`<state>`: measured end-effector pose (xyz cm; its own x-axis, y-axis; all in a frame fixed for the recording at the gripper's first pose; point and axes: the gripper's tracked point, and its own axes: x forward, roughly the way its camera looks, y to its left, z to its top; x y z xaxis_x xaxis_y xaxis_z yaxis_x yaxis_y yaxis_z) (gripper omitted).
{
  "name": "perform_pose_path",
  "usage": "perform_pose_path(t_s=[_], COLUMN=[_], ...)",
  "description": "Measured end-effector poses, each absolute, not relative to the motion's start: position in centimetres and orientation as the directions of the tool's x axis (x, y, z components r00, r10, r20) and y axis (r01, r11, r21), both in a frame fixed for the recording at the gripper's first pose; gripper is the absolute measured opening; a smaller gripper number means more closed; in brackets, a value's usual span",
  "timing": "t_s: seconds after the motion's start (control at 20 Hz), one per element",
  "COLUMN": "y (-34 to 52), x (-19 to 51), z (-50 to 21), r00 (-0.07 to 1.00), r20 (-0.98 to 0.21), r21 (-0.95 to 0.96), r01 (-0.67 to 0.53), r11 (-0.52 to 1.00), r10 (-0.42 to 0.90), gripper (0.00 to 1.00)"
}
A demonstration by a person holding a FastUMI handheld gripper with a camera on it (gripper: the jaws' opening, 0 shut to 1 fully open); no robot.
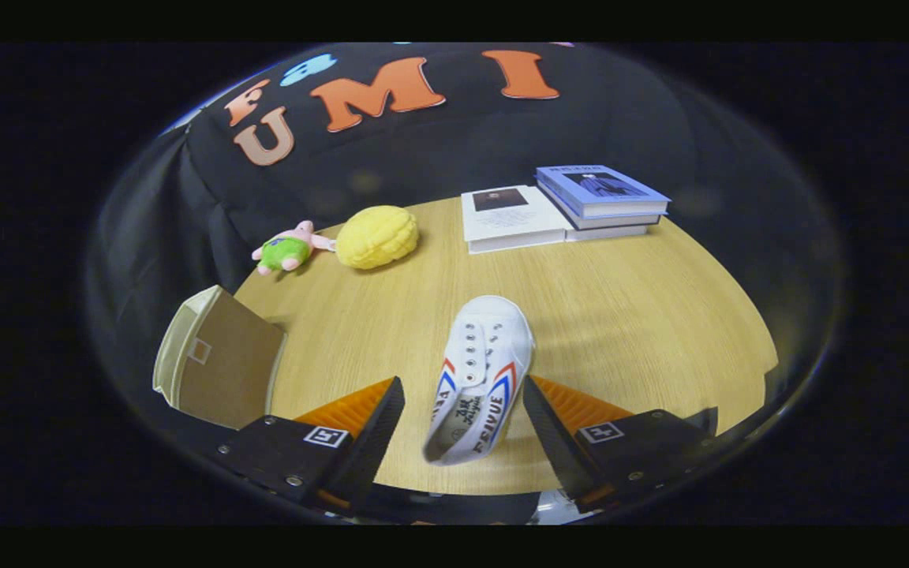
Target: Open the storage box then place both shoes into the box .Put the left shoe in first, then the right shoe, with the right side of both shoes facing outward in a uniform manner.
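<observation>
Gripper (pixel 462 426) fingers spread wide, gripping nothing, the white canvas shoe (pixel 480 379) lying on the wood-grain table (pixel 628 315) between them, cardboard-lined storage box (pixel 218 356) off left.

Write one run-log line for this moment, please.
tool: open, astride shoe | shoe: on table, toe pointing away | box: left of tool | shoe ungripped
</observation>
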<state>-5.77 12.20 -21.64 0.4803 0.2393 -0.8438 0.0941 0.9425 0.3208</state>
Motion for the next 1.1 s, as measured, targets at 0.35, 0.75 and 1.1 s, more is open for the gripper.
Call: perform_pose_path(t_s=[0.35, 0.75, 1.1], y=[11.6, 12.3, 11.4], x=[-7.1, -7.0, -6.9], z=[-25.6, -28.6, -28.8], r00=[0.409, 0.359, 0.366], r20=[-0.87, -0.906, -0.912], r21=[0.357, 0.307, 0.285], r01=[0.136, 0.187, 0.235], r11=[0.924, 0.933, 0.929], r10=[0.276, 0.226, 0.187], gripper=[0.78, 0.52, 0.15])
